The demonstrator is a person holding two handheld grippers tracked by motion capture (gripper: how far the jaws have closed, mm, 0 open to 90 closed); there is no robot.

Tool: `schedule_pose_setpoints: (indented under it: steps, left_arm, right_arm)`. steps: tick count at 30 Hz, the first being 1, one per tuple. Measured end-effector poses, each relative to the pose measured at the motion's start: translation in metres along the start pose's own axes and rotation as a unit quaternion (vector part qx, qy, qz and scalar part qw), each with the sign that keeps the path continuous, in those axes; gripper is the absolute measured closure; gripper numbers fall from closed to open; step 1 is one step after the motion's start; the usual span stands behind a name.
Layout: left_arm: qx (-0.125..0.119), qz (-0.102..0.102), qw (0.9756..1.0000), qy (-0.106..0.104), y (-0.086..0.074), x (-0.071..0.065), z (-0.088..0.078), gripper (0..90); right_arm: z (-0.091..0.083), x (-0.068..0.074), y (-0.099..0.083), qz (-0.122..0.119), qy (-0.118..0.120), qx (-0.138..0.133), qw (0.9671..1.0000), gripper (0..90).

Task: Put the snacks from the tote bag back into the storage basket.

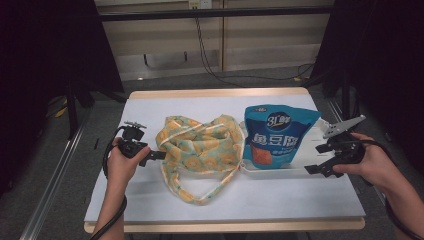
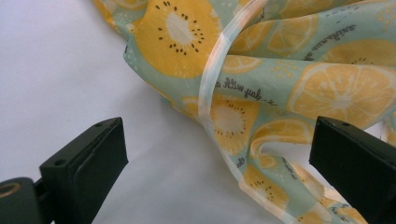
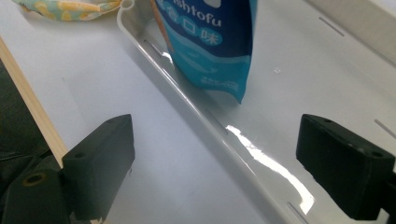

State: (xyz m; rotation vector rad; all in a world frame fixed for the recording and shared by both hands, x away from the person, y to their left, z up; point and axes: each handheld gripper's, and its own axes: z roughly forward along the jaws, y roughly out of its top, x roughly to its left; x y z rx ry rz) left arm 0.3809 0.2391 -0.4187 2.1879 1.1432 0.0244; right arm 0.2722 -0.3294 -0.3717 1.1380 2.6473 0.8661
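Two open grippers: left (image 2: 219,163) faces bag (image 2: 261,88), right (image 3: 215,163) tray (image 3: 196,112).

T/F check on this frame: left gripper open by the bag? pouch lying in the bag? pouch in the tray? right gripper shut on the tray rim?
1. The left gripper is open beside the fruit-print bag. True.
2. The blue pouch lies inside the bag. False: it is in the white tray, to the right of the bag.
3. The pouch rests in the tray. True.
4. The right gripper is shut on the tray rim. False: its fingers stand wide apart, with the rim passing between them and untouched.
5. The bag has a pale strap. True.
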Motion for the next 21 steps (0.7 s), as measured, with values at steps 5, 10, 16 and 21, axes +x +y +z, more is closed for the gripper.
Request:
schedule_pose_setpoints:
  steps: [5,10,16,21]
  left_arm:
    - [0.0,0.001,1.0,0.0,0.0,0.001,0.0,3.8]
    - [-0.005,-0.005,1.0,0.001,-0.001,0.002,0.0,3.9]
    - [-0.001,-0.004,1.0,0.001,-0.002,0.003,0.001,3.9]
    - [0.0,0.0,1.0,0.0,-0.002,0.004,0.0,3.8]
  right_arm:
    - [0.004,0.004,-0.005,-0.001,0.003,-0.009,1.0,12.1]
    - [0.01,0.007,-0.012,-0.004,0.002,-0.012,0.9999,11.5]
    - [0.018,0.008,-0.022,0.0,0.008,-0.025,0.9997,11.5]
    - [0.02,0.011,-0.028,0.002,0.003,-0.031,0.9995,10.8]
